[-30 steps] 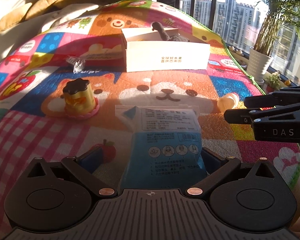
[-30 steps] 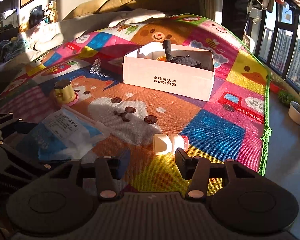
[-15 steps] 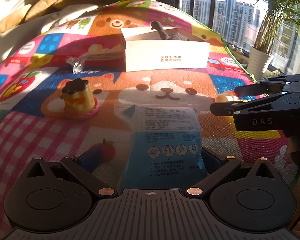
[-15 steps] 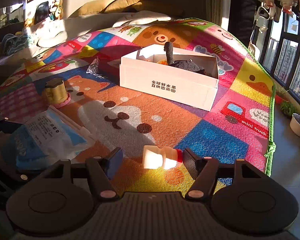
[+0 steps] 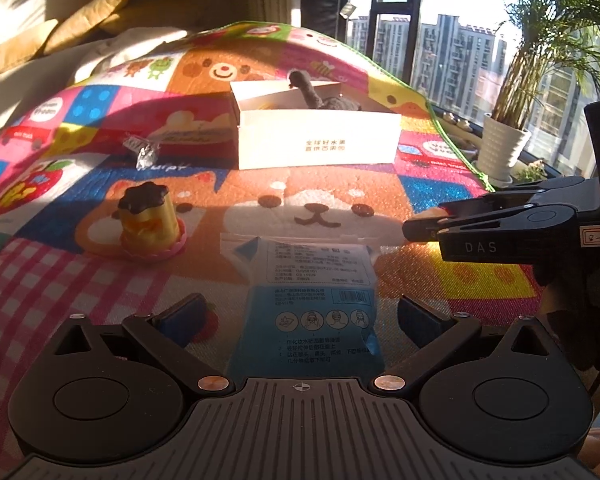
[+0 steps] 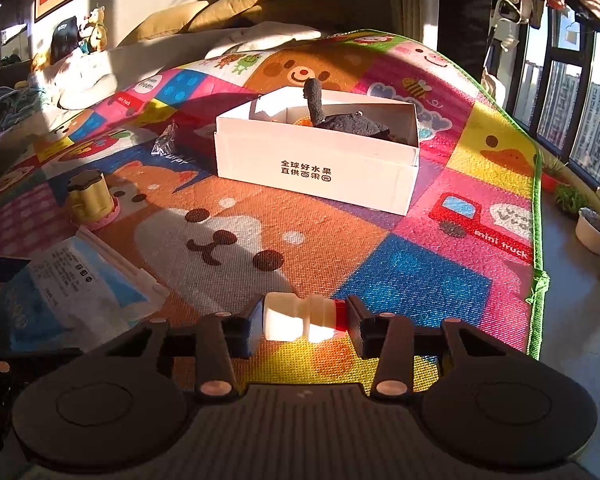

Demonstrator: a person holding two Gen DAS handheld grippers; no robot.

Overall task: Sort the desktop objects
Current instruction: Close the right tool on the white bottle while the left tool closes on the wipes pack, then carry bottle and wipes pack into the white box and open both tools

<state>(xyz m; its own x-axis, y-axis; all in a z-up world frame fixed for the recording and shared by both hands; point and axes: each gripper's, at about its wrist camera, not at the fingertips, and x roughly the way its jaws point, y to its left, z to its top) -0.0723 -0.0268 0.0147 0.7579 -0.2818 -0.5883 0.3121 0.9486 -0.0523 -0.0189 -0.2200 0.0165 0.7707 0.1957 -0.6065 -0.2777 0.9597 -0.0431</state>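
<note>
A small white bottle with a red cap [image 6: 300, 318] lies on its side on the play mat between my right gripper's [image 6: 302, 322] fingers, which are closed against its two ends. My left gripper [image 5: 300, 314] is open, its fingers on either side of a blue-and-white plastic packet [image 5: 306, 292] lying flat on the mat; the packet also shows in the right wrist view [image 6: 66, 292]. A white cardboard box [image 6: 320, 164] holding a dark plush toy [image 6: 340, 120] stands farther back on the mat. The right gripper shows at the right of the left wrist view [image 5: 424, 228].
A yellow pudding toy with a dark top on a pink saucer [image 5: 150, 218] stands left of the packet. A crumpled clear wrapper [image 5: 142, 150] lies left of the box. The mat's green edge [image 6: 536, 240] runs along the right, with plant pots [image 6: 594, 232] beyond. Cushions lie behind.
My right gripper has moved forward to the white bottle and closed its fingers around it. My left gripper has stayed open over the packet.
</note>
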